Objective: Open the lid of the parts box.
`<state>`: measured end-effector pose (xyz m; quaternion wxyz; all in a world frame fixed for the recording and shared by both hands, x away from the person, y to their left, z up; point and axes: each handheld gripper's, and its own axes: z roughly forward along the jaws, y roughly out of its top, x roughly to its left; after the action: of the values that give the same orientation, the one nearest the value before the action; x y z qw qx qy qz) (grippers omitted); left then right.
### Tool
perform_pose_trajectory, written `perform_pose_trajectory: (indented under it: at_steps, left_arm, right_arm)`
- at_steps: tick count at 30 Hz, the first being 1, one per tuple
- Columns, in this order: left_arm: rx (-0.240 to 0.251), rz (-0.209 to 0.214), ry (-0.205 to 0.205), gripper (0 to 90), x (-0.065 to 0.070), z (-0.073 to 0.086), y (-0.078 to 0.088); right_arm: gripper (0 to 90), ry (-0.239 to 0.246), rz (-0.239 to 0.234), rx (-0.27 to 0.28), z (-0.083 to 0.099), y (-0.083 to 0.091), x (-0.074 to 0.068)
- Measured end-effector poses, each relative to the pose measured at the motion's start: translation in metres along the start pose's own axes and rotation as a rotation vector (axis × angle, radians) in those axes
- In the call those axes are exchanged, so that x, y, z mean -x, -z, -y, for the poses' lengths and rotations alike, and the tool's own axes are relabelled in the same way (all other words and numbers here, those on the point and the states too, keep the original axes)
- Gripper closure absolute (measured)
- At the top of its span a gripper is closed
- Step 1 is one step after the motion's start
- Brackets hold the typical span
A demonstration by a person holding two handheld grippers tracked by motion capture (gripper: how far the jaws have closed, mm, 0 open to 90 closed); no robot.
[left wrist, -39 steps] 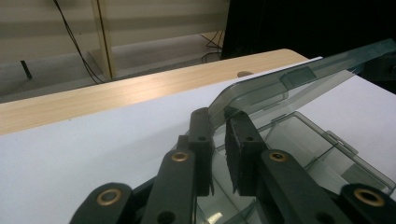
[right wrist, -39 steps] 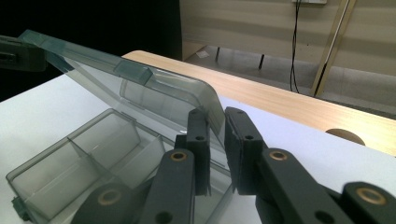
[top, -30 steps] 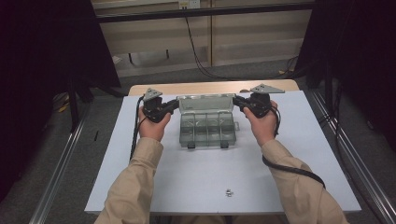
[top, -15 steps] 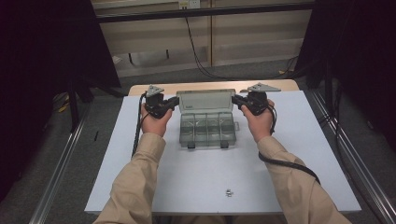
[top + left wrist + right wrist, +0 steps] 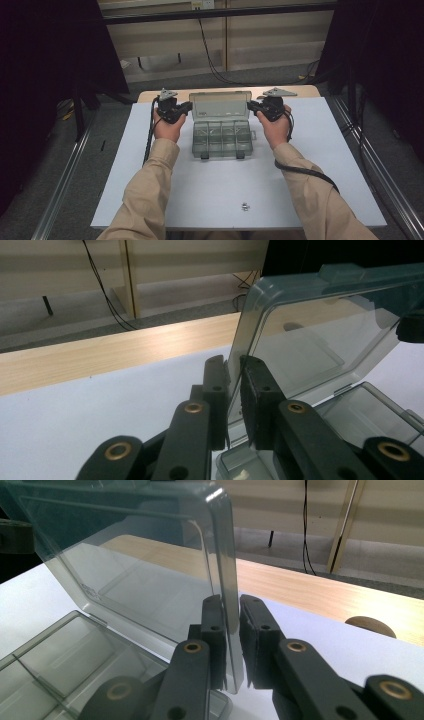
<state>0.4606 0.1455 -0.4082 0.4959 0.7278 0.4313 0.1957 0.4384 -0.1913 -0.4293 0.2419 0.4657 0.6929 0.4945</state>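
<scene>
High view: a clear plastic box with small compartments sits open on a white sheet covering the table, its lid standing nearly upright at the far side, between the two grippers. Left gripper is clamped on the lid's left edge, and right gripper is clamped on the lid's right edge, so the lid is held from both sides. Each gripper is carried in a hand; tan sleeves reach in from the near edge. Two dark latches hang off the box's near wall, on the side toward the person. Left gripper view: the two black jaws pinch the lid's thin edge, pads pressed against both faces; the lid rises just beyond and to the right of the jaws, with the box's tray lying below it. Right gripper view: the jaws pinch the lid's other edge the same way; the lid spreads to the left of the jaws, over divided compartments. Beyond both grippers runs a strip of bare wood tabletop. Well behind the grippers, near the person's edge of the sheet, lies a small metal piece.
</scene>
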Motion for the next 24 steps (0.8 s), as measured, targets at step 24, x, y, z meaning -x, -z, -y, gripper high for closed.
perform_pose_trajectory:
  at_steps: [24]
  left_arm:
    - [-0.058, -0.008, 0.036, 84.6, -0.012, 0.016, -0.029]
  right_arm:
    - [83.0, 0.005, 0.020, -0.043, 0.009, -0.022, 0.010]
